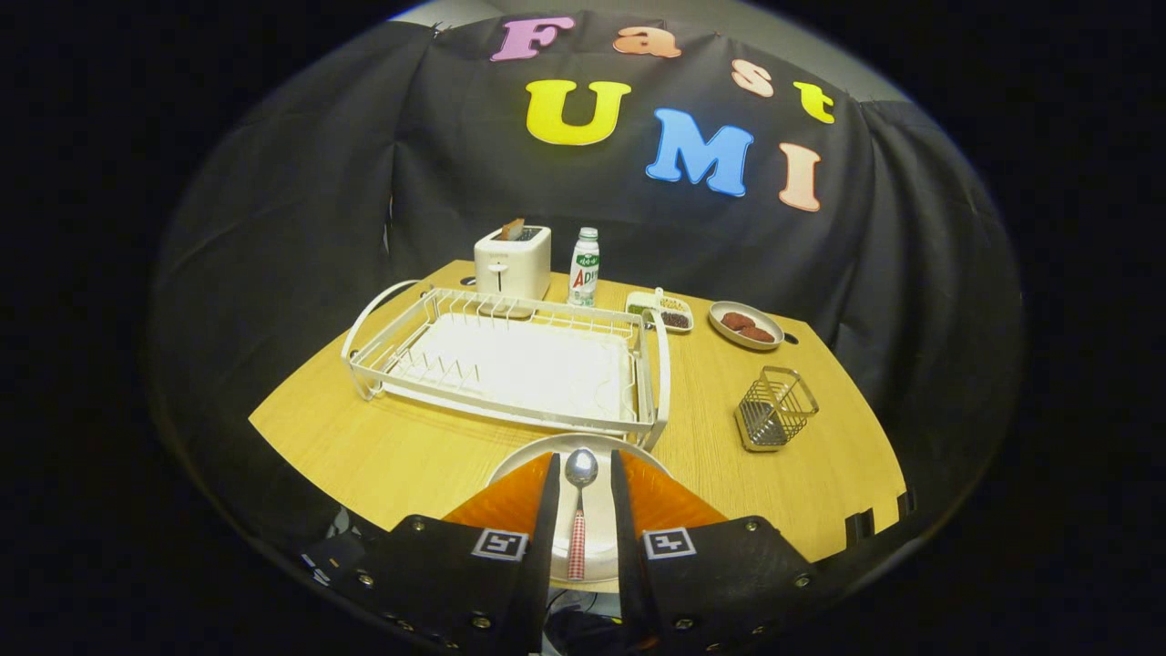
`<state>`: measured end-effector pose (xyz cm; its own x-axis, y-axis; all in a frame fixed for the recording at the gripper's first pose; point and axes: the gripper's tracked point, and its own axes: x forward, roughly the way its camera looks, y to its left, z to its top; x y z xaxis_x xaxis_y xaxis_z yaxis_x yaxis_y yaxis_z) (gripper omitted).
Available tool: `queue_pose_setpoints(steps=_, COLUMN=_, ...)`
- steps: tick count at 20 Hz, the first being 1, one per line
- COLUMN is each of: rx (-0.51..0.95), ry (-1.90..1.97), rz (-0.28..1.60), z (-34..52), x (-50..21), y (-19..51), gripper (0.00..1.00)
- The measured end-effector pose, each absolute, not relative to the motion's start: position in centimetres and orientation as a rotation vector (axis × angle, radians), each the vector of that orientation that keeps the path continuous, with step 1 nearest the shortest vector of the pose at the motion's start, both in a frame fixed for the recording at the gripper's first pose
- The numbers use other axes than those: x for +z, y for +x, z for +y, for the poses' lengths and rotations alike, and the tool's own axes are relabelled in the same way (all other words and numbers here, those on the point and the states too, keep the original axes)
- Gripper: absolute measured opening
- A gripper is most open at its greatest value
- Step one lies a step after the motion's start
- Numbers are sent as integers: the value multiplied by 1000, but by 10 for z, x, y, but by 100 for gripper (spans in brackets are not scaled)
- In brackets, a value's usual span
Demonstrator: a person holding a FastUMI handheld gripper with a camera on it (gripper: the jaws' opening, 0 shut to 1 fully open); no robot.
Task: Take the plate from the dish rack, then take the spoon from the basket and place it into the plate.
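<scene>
A: Where is the spoon (579, 510)?

B: It lies in the plate (533, 456), between the fingers of the gripper (583, 474), bowl toward twelve o'clock, checked handle toward six. The fingers stand apart on either side of it and do not press on it; the claw is released.

A: And the containers?

B: The dish rack (510, 360) sits at twelve o'clock just beyond the plate, nothing standing in it. The wire basket (774, 410) is at two o'clock on the table (364, 446), tilted, with nothing in it. Farther off toward one o'clock, a shallow dish (747, 325) holds two brown rounds, and a small divided tray (660, 312) holds dark and pale bits. A toaster (513, 261) with a slice in its slot and a bottle (584, 266) stand behind the rack.
</scene>
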<state>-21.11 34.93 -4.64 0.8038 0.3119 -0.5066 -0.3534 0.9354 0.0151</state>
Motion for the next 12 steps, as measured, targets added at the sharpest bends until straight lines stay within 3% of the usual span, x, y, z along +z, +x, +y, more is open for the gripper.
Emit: queue_pose_setpoints(steps=12, rx=263, ry=73, rz=230, z=290, x=108, y=-137, gripper=33)
